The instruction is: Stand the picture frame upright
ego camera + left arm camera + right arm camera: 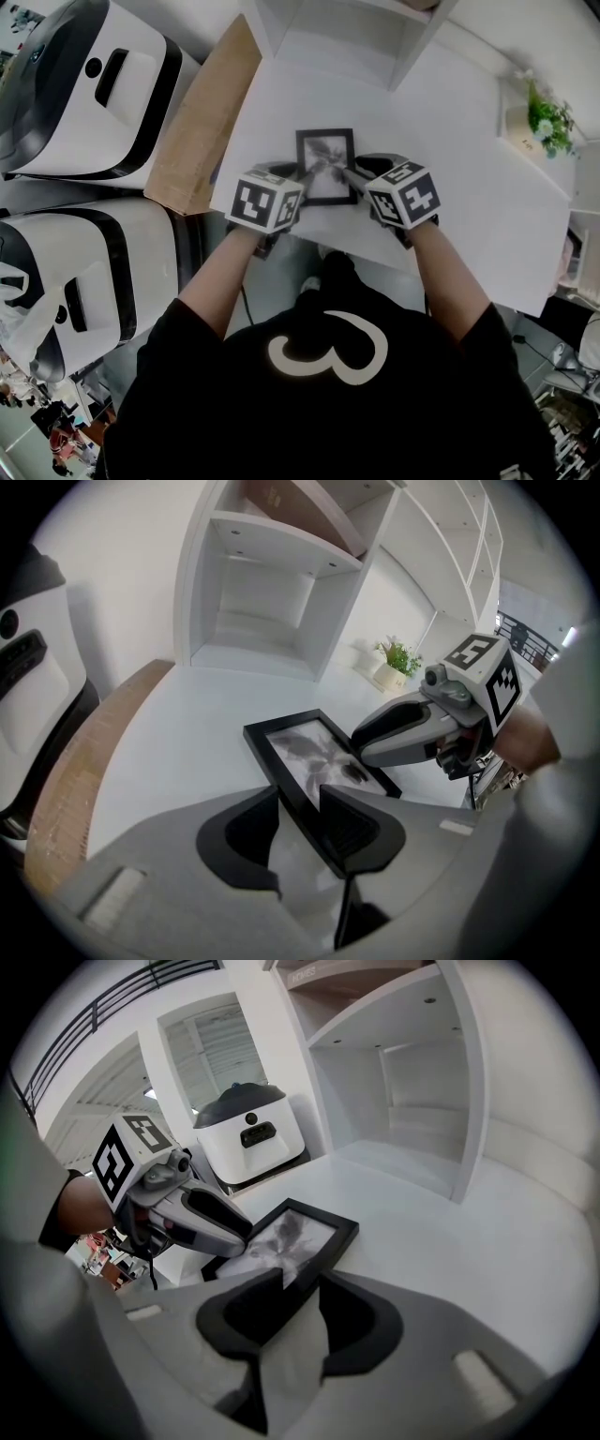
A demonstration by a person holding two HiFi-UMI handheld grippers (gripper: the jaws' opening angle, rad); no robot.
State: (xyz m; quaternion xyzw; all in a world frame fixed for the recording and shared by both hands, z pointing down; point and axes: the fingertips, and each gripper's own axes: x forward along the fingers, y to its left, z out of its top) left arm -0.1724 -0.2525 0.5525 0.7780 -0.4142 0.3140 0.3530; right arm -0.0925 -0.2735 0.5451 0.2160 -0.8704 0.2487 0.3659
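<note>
Our bare left forearm (222, 274) and right forearm (452, 272) reach forward from short black sleeves (187, 323), wrists angled in toward each other. The grey two-jaw left gripper (300, 177) and the matching right gripper (351, 174) point inward with their marker cubes (265, 199) on top and their tips near each other. Each gripper's black-padded jaws stand part open. They straddle opposite side edges of the black-rimmed picture frame (326, 150) without clamping it.

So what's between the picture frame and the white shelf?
Nothing but bare white tabletop lies between the picture frame and the open white shelf unit. The head view shows this best, and the left gripper view agrees.
</note>
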